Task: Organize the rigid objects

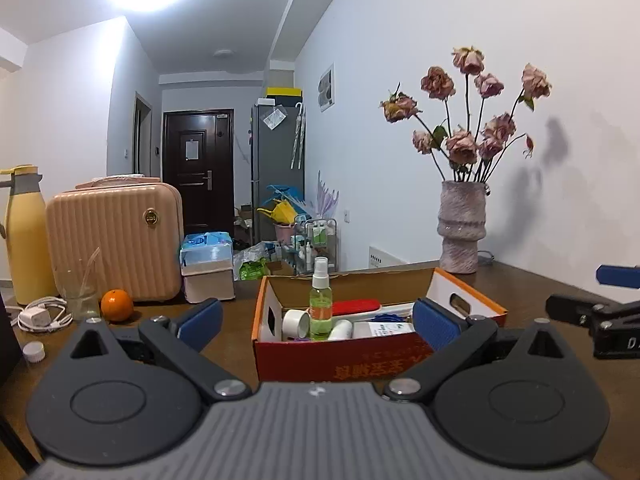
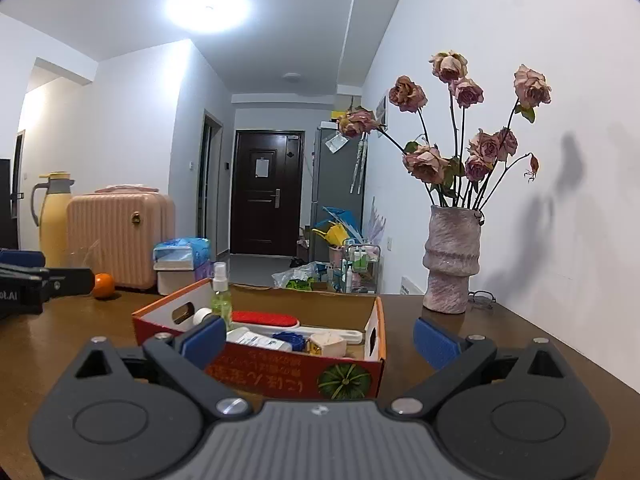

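An open red cardboard box (image 1: 344,360) (image 2: 280,372) stands on the brown table. It holds a green spray bottle (image 1: 321,308) (image 2: 221,296), a red brush (image 1: 356,306) (image 2: 264,319), a white tape roll (image 1: 296,320), white packets (image 2: 260,340) and a blue item (image 2: 292,340). My left gripper (image 1: 316,326) is open and empty, just in front of the box. My right gripper (image 2: 320,338) is open and empty, in front of the box's right half. Each gripper shows at the edge of the other's view (image 1: 600,312) (image 2: 36,280).
On the table's left are an orange (image 1: 116,305) (image 2: 103,285), a glass (image 1: 78,294), a white charger with cable (image 1: 40,316), a white cap (image 1: 33,351), a pink case (image 1: 116,240), a yellow flask (image 1: 26,236) and a tissue pack (image 1: 206,252). A vase of dried roses (image 1: 460,228) (image 2: 452,260) stands at the back right.
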`<state>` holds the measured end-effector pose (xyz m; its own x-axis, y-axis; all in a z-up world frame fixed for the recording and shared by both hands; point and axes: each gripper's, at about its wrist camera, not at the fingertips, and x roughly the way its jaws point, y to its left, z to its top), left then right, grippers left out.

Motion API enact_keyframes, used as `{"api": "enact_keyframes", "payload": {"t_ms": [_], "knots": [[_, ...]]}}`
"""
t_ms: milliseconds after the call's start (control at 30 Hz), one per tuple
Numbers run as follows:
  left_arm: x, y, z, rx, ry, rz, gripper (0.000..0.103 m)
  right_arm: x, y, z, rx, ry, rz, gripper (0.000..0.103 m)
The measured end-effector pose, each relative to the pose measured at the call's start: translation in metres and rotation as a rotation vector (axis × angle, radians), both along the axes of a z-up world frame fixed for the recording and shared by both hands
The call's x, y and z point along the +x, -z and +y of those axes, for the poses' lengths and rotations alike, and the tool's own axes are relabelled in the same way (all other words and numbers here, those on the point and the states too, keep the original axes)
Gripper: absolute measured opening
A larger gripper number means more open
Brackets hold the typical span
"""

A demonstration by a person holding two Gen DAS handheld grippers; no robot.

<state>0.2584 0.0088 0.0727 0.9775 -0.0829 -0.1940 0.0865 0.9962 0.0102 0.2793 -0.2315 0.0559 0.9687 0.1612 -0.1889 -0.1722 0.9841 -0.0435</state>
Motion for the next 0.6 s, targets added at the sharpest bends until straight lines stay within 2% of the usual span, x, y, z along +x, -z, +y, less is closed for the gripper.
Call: {"api": "enact_keyframes", "payload": {"t_ms": [300, 600], "knots": [[-0.049, 0.01, -0.002, -0.01, 0.026, 0.004, 0.103, -0.045, 0.002, 0.006, 0.021, -0.02, 0.009, 0.1], [-0.111, -0.003, -0.001, 0.0, -0.013, 0.026, 0.103, -0.103, -0.007, 0.007, 0.026, -0.027, 0.101, 0.1]]}}
